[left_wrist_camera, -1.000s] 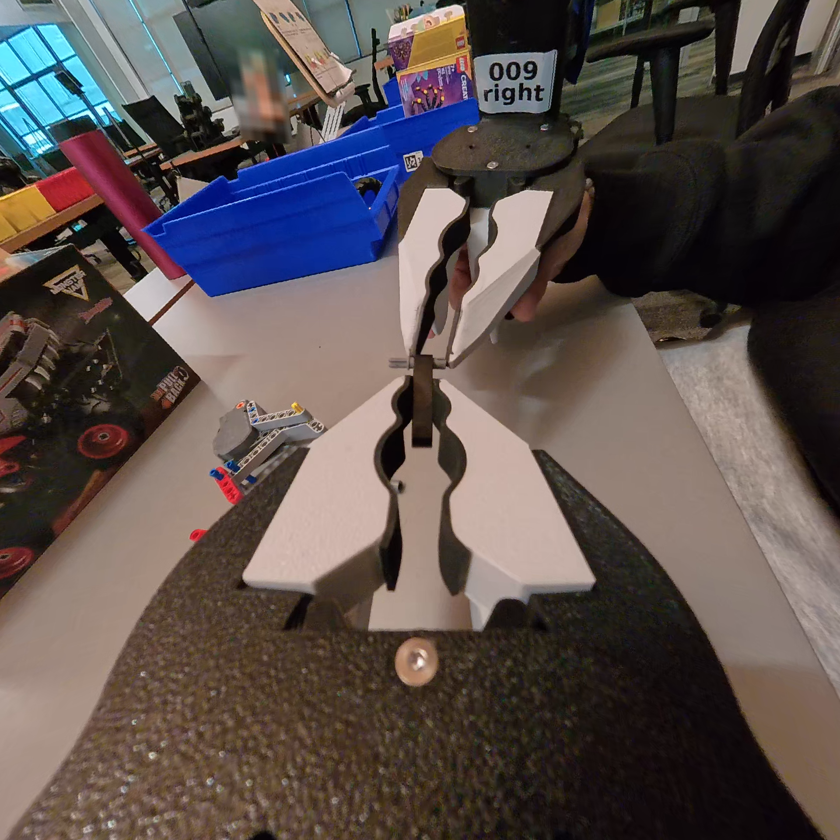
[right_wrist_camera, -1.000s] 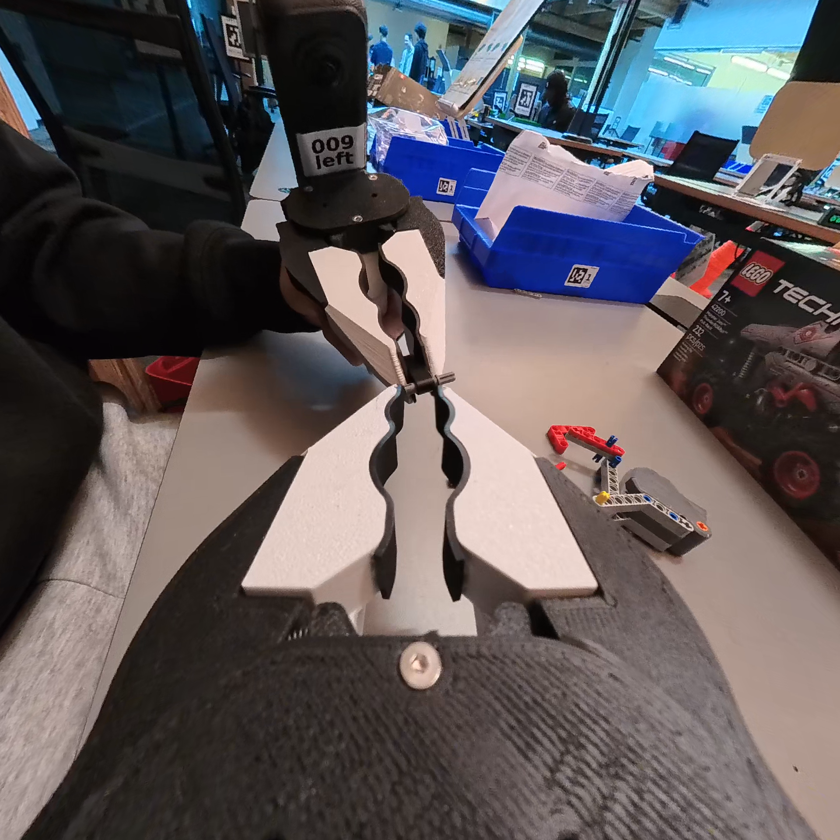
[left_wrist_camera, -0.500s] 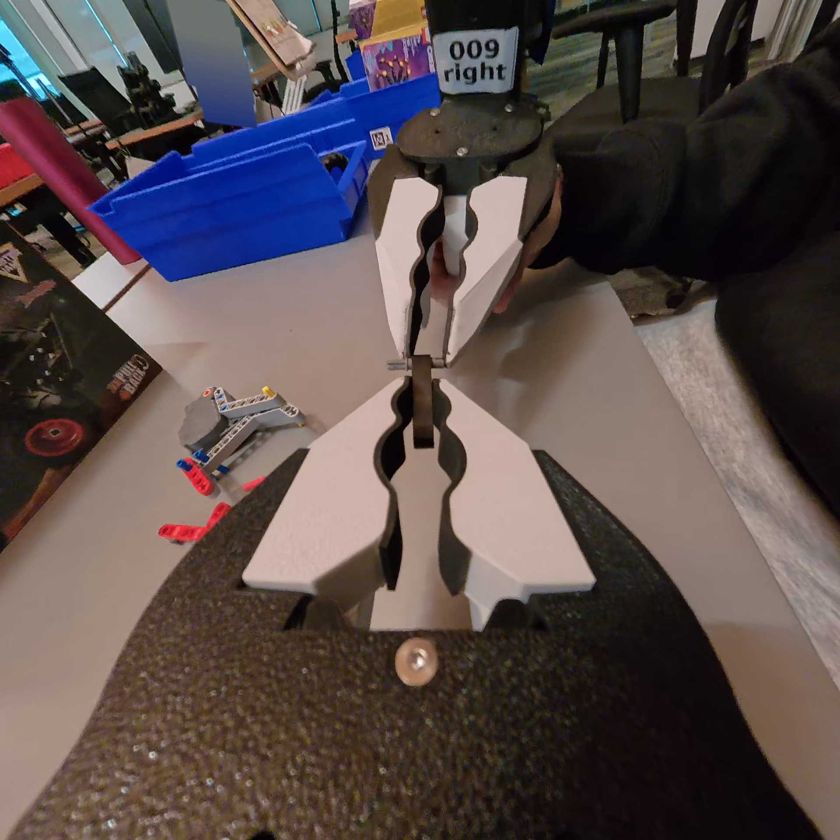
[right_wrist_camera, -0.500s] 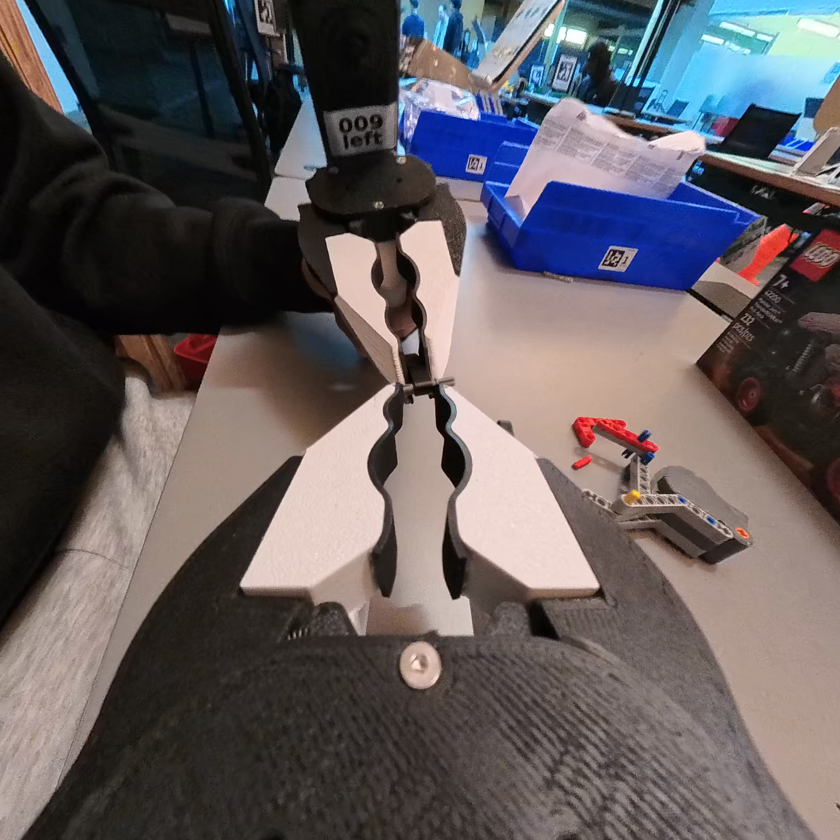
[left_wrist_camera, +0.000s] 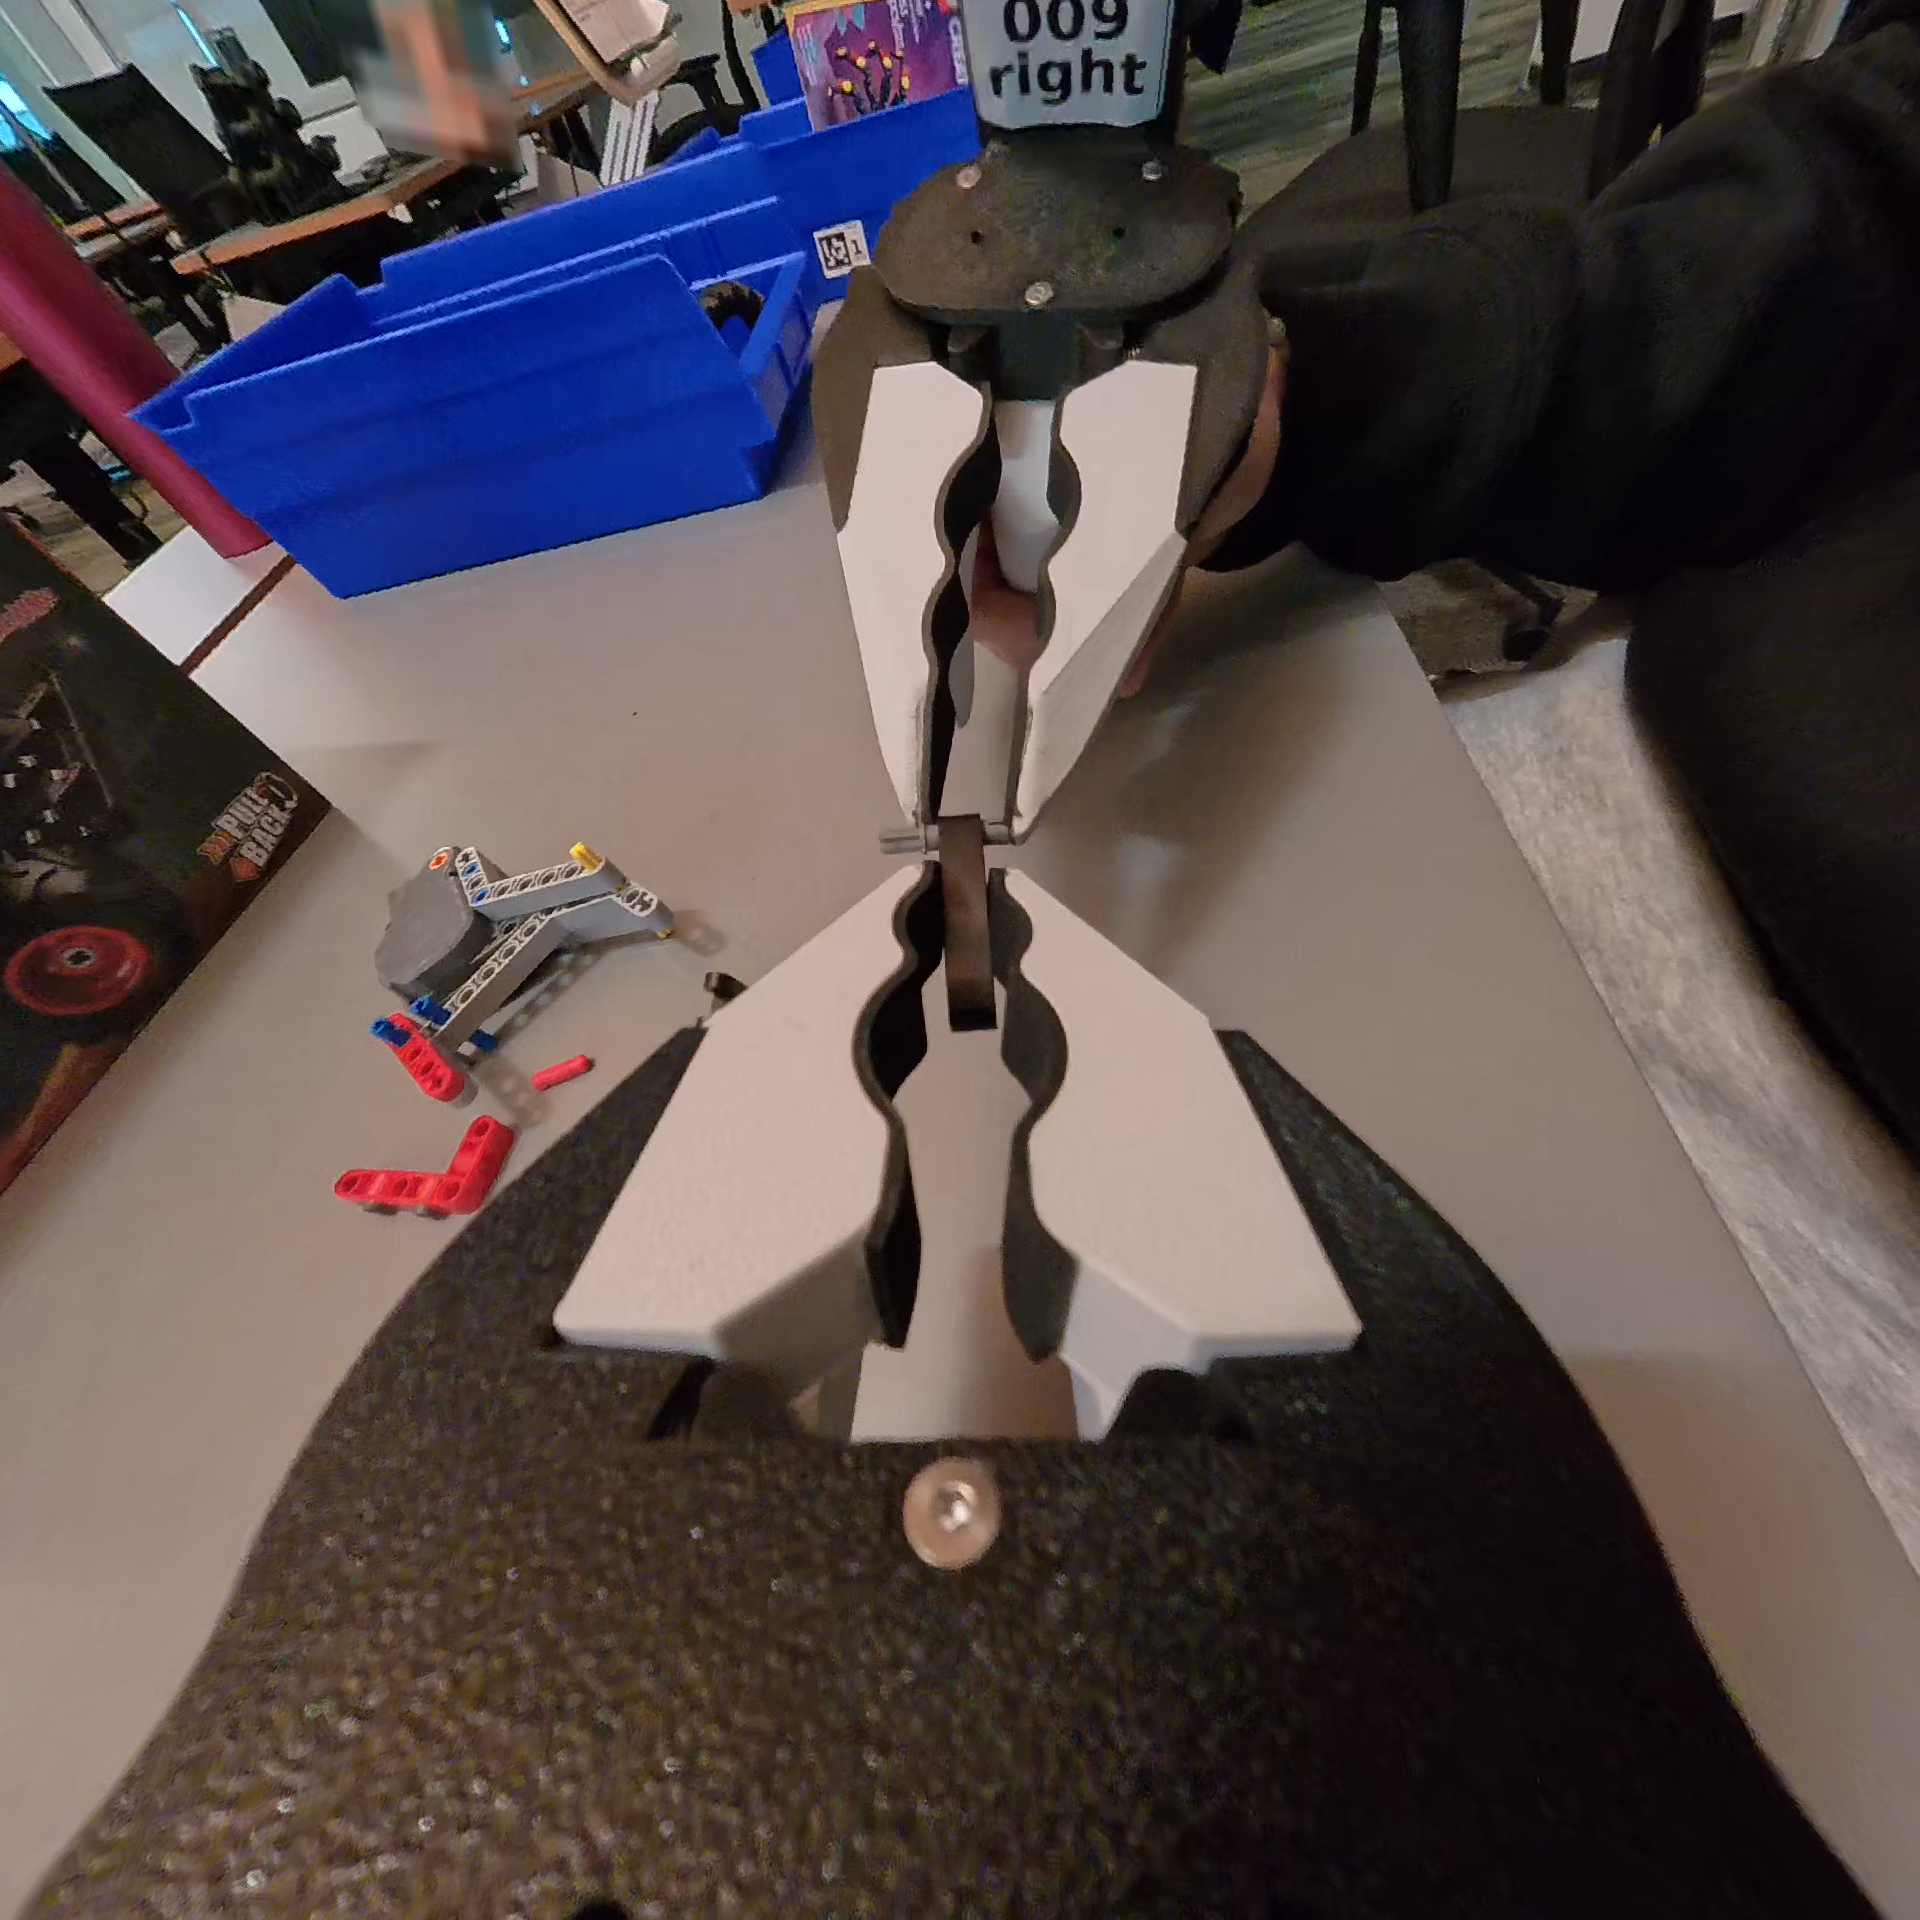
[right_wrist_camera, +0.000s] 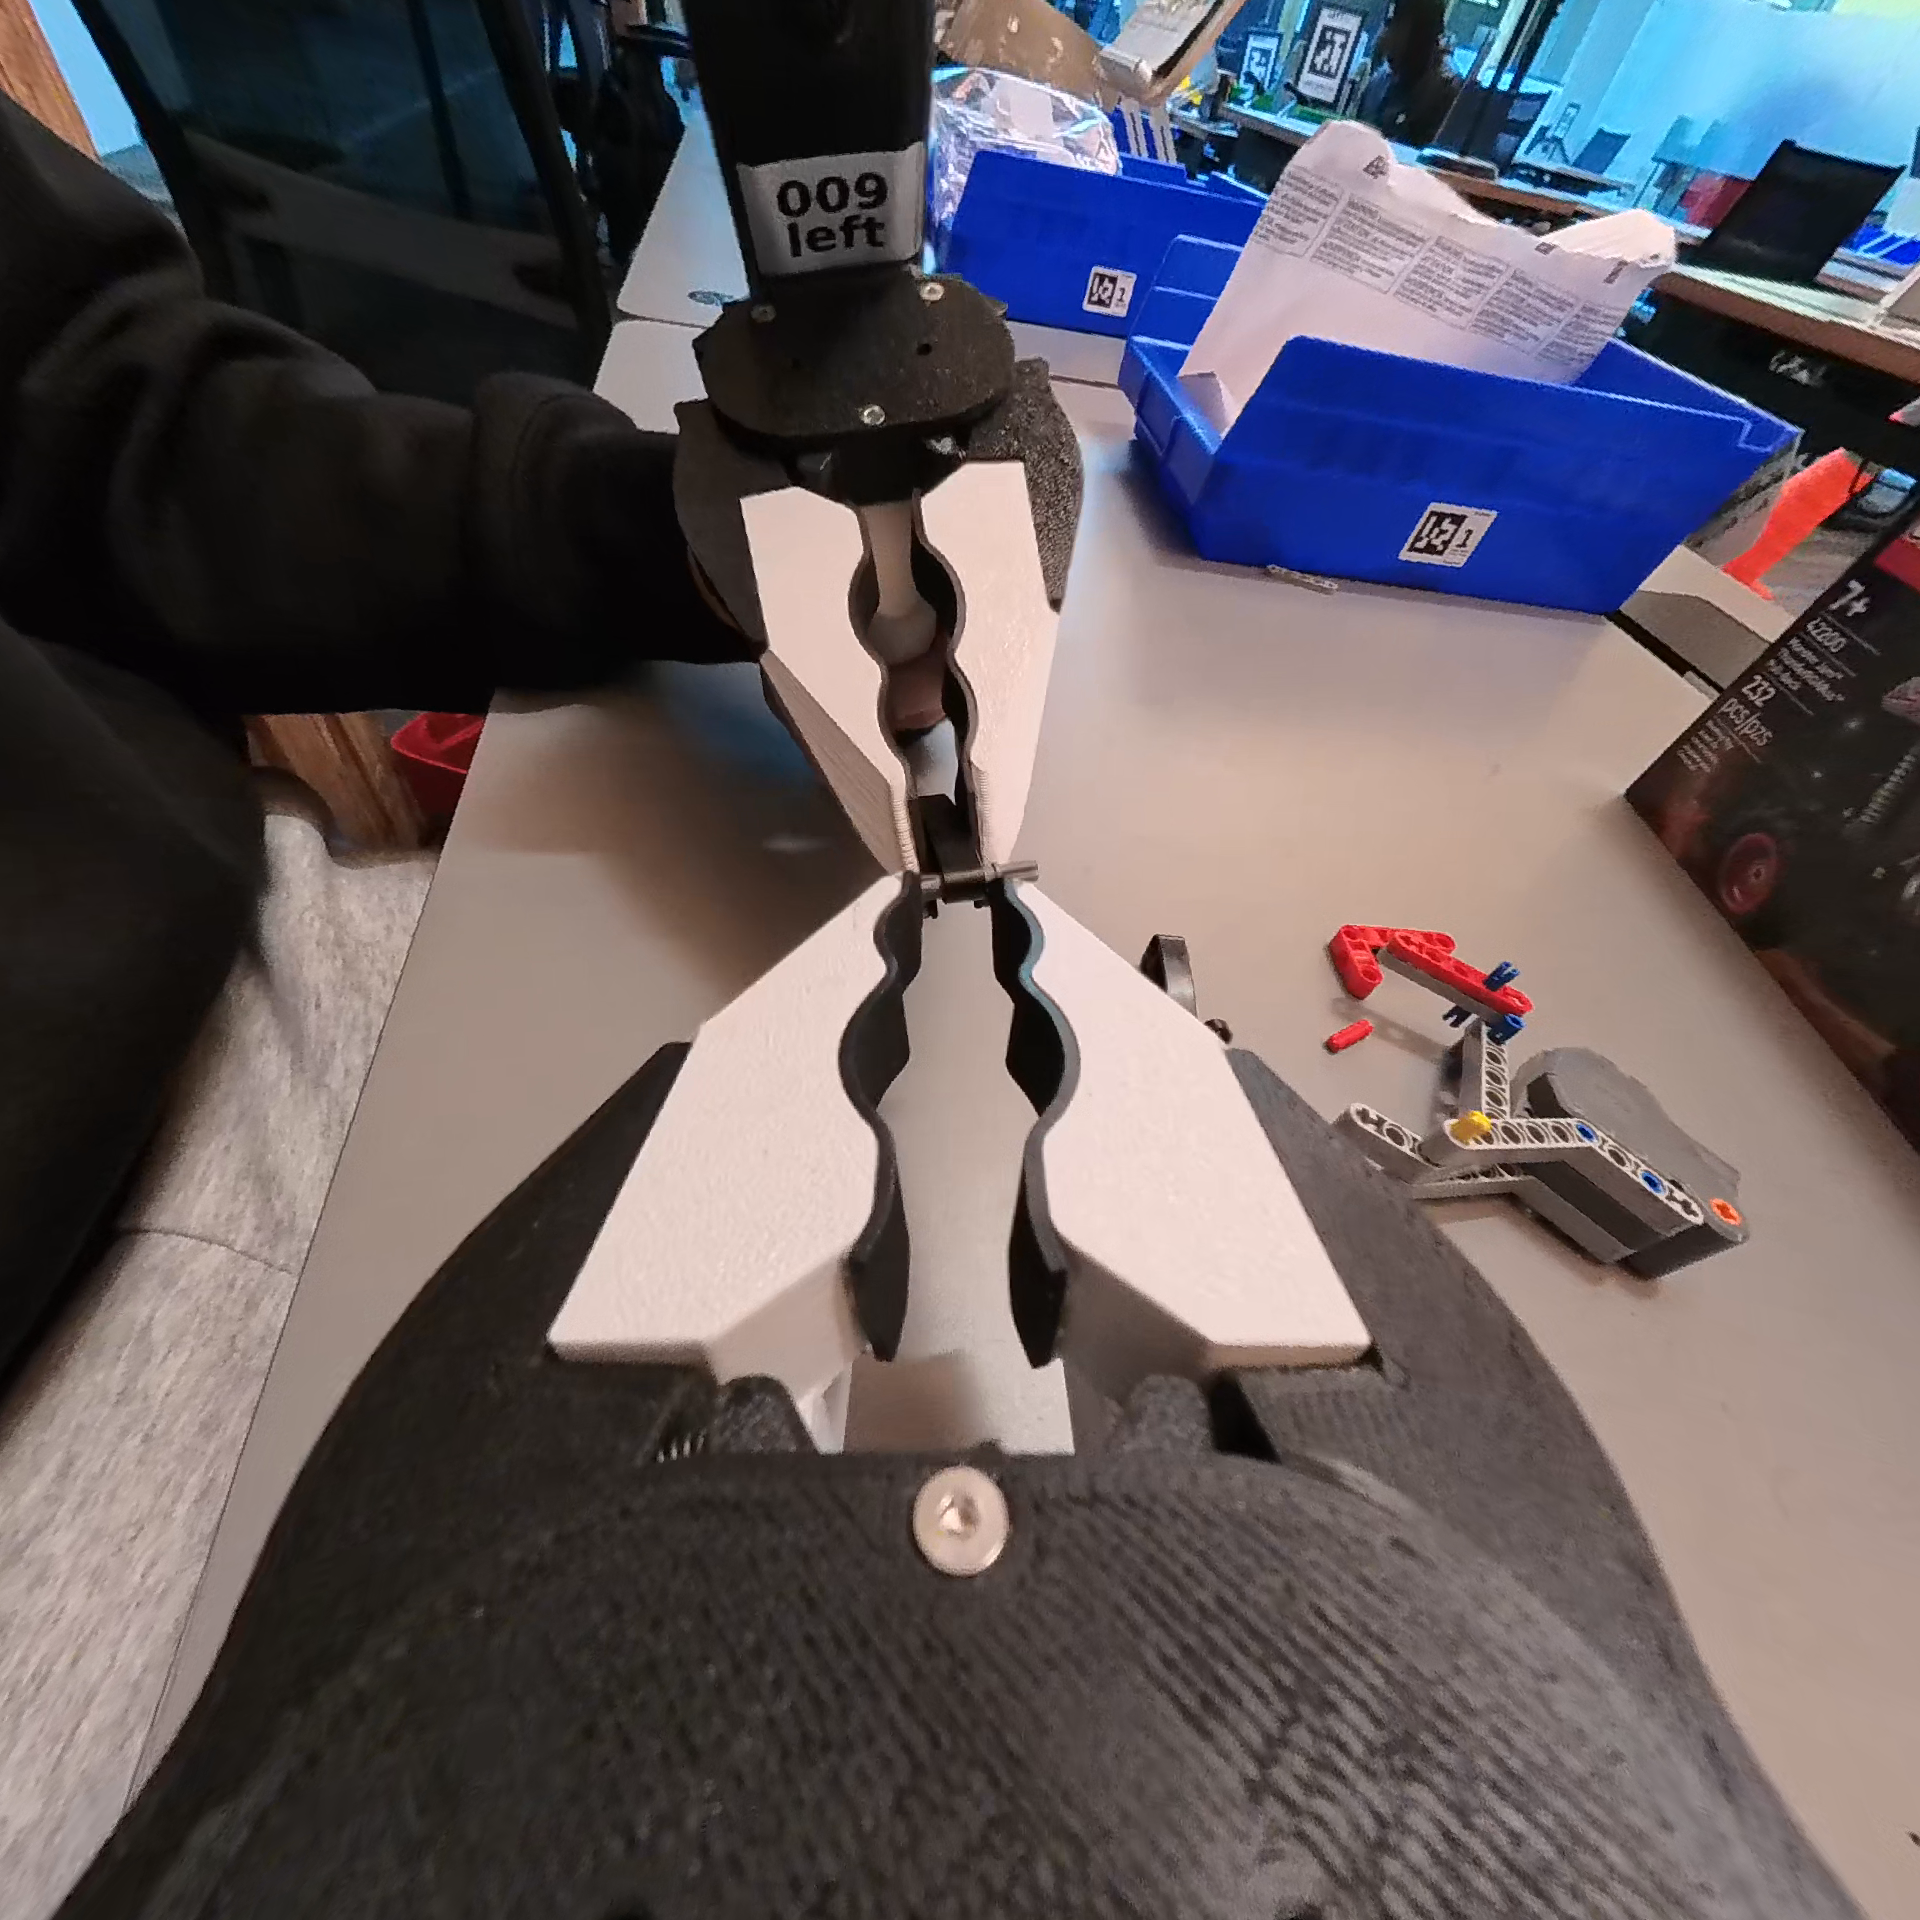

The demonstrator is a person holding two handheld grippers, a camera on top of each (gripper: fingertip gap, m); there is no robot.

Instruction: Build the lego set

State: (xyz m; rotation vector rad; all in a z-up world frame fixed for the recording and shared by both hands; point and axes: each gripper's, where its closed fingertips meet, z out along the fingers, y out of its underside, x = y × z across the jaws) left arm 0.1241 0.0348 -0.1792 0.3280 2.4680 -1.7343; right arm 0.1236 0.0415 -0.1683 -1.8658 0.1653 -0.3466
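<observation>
Black beam (left_wrist_camera: 964, 935) sits clamped in my left gripper (left_wrist_camera: 961, 883); my right gripper (right_wrist_camera: 961, 881) pinches the grey pin (left_wrist_camera: 951, 837) through its tip, above the counter (left_wrist_camera: 644, 665). I judge I'm seating that pin: next, push straight along its axis without twisting.

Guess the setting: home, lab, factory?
Probably a shared lab or open-plan office workspace. A grey table carries blue parts bins with square tags, more desks and office chairs stretch behind, and large windows line the far wall. Each hand-held gripper carries a label, which suggests a data-collection setup.
</observation>
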